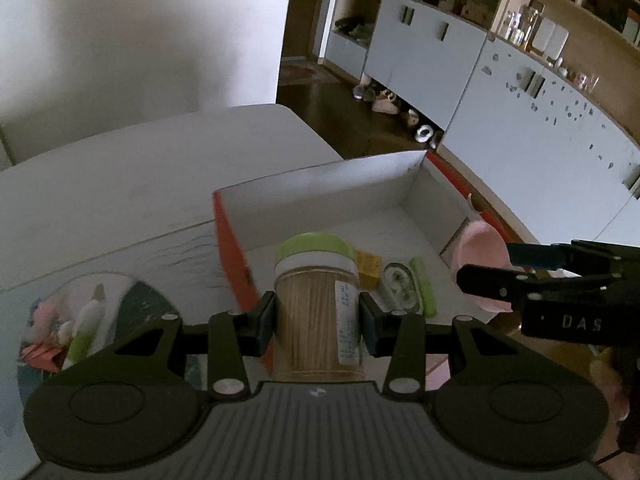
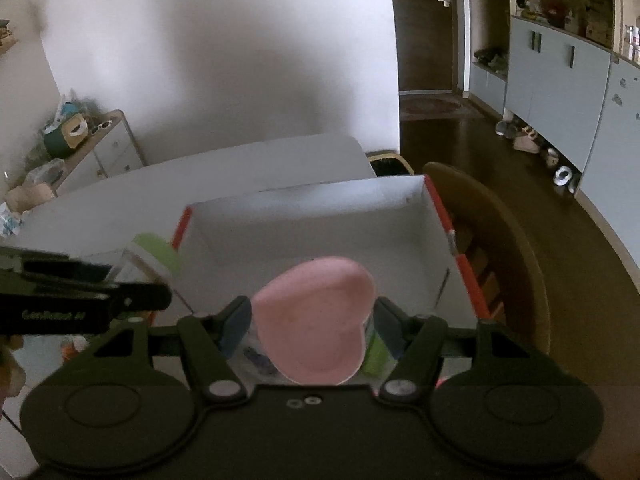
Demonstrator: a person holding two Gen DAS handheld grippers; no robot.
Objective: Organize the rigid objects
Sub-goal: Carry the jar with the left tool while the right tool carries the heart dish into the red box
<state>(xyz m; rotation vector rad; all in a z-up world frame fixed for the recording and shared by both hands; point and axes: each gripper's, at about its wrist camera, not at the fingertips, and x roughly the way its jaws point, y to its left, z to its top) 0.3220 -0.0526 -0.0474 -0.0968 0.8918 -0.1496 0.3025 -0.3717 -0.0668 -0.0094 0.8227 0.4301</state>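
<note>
White surface (image 1: 120, 168) against a pale wall, open white cardboard box with red edges (image 1: 320, 184) on it. Left tongs (image 1: 318, 316) clamp the clear green-lidded toothpick jar (image 1: 316, 304) over the box's near edge; right tongs (image 2: 312, 328) pinch the pink heart-shaped case (image 2: 316, 320) above its floor, both seemingly poised for dropping in.

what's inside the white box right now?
In the white box: a yellow block, an oval item and a green stick. The toothpick jar in the left gripper hides the near floor.
</note>
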